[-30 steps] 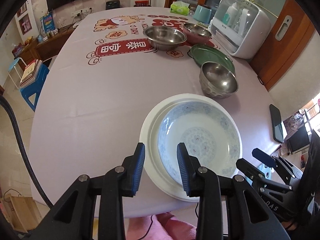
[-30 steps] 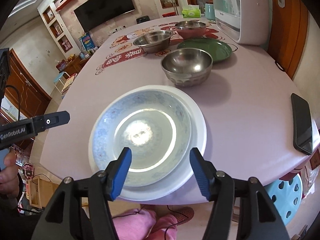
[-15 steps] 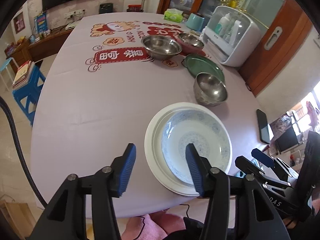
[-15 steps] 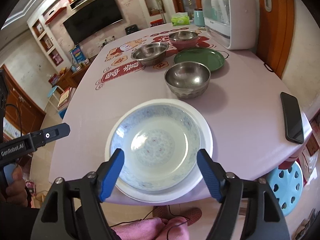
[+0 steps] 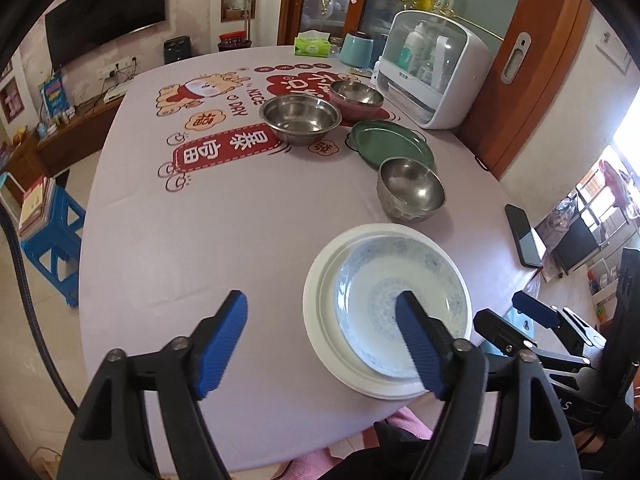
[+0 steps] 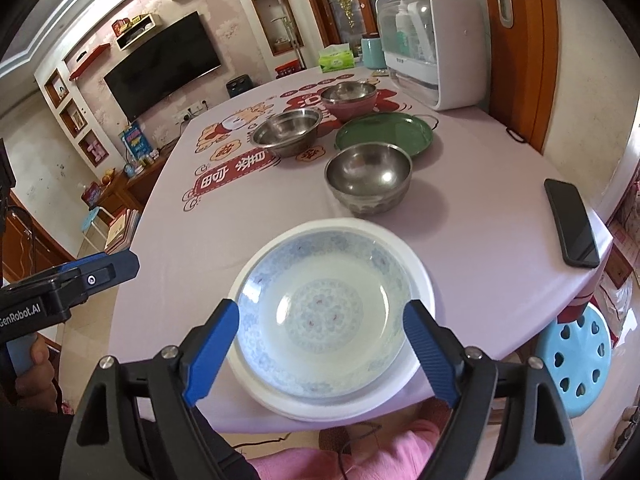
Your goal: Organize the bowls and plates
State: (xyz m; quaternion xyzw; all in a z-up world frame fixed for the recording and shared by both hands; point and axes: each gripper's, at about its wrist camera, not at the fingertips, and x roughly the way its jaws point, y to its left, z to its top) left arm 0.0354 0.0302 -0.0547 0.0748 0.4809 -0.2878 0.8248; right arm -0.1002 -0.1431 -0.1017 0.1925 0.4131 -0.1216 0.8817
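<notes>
As we see it, grippers: left gripper (image 5: 320,334) and right gripper (image 6: 320,340) jaws just opening, nothing held.
Bowl (image 6: 320,316): we see it nested in white plate (image 6: 420,276).
Steel bowl (image 6: 368,176): just beyond plate.

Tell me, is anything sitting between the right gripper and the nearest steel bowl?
Yes. The blue patterned plate, stacked on the white plate, lies on the table directly between the open right gripper and the nearest steel bowl; nothing else intervenes.

Black gripper (image 5: 320,338) — ribbed blue pads (image 5: 222,344)
</notes>
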